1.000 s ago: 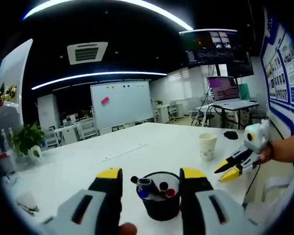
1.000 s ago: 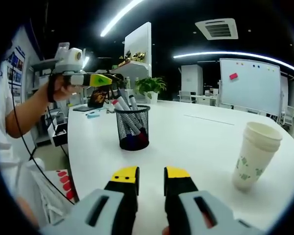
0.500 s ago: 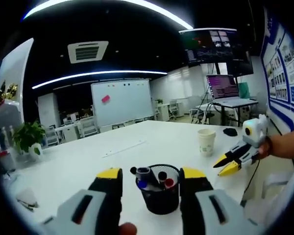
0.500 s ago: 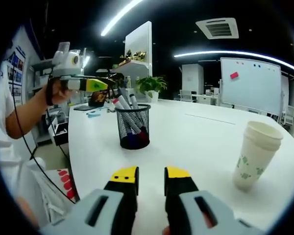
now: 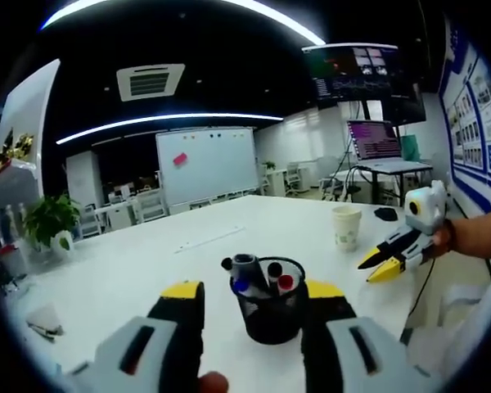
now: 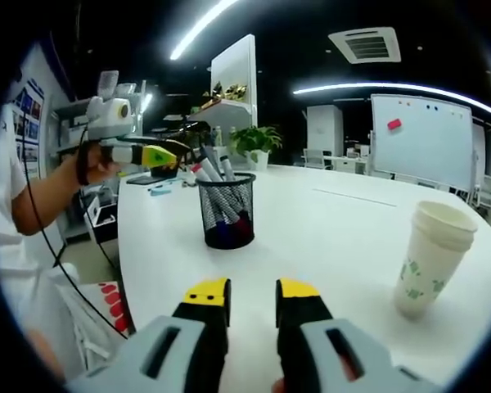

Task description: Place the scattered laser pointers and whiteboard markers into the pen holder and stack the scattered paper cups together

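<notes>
Now one pen holder (image 6: 227,211) with markers, one cup stack (image 6: 432,257); both jaws parted, ungrasping.

An open-plan office: whiteboard (image 5: 206,161) at 12 o'clock, desks with a monitor (image 5: 374,141) at 2 o'clock, ceiling strip lights (image 6: 393,88).
</notes>
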### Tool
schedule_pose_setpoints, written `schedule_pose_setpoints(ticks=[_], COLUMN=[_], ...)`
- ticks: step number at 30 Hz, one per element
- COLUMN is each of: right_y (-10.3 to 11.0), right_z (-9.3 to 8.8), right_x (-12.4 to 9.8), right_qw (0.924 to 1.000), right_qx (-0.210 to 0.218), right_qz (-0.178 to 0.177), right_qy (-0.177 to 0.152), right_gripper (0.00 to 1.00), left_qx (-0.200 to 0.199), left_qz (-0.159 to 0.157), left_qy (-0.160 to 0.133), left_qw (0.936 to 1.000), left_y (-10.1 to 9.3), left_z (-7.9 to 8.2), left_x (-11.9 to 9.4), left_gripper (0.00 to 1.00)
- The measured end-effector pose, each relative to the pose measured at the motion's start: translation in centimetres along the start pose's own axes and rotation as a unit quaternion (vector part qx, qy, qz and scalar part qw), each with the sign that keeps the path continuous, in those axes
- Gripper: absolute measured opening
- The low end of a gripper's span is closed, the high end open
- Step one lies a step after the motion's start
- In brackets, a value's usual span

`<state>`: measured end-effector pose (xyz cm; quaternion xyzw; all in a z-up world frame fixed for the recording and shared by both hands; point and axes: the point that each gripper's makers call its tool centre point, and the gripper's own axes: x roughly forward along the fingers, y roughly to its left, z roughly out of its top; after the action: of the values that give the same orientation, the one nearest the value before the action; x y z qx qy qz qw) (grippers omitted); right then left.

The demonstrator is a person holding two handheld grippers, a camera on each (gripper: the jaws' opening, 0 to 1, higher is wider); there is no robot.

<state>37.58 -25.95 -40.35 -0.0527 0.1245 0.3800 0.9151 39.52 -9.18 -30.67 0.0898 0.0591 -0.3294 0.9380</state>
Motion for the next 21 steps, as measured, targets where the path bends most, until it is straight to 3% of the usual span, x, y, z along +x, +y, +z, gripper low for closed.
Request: schedule_pose_setpoints(ticks=[8, 21], right_y=[0.3, 0.6], right_z=[-0.3, -0.7], right_x=[0.0, -0.1], right_qw=[1.0000, 0.9997], right_qx=[-0.007, -0.014], right_qz=[0.004, 0.012], right_qy=[0.005, 0.014], right_gripper=[0.21, 0.21], left_qx=[-0.004, -0.016], left_qz=[-0.002, 0.008], left_qy=[0.003, 0.002], left_qw=[1.0000, 0.9998], left_y=[-0.3, -0.3], left_z=[-1.6, -2.9], left_x=[0.0, -0.7], left_gripper=[0.47, 0.47])
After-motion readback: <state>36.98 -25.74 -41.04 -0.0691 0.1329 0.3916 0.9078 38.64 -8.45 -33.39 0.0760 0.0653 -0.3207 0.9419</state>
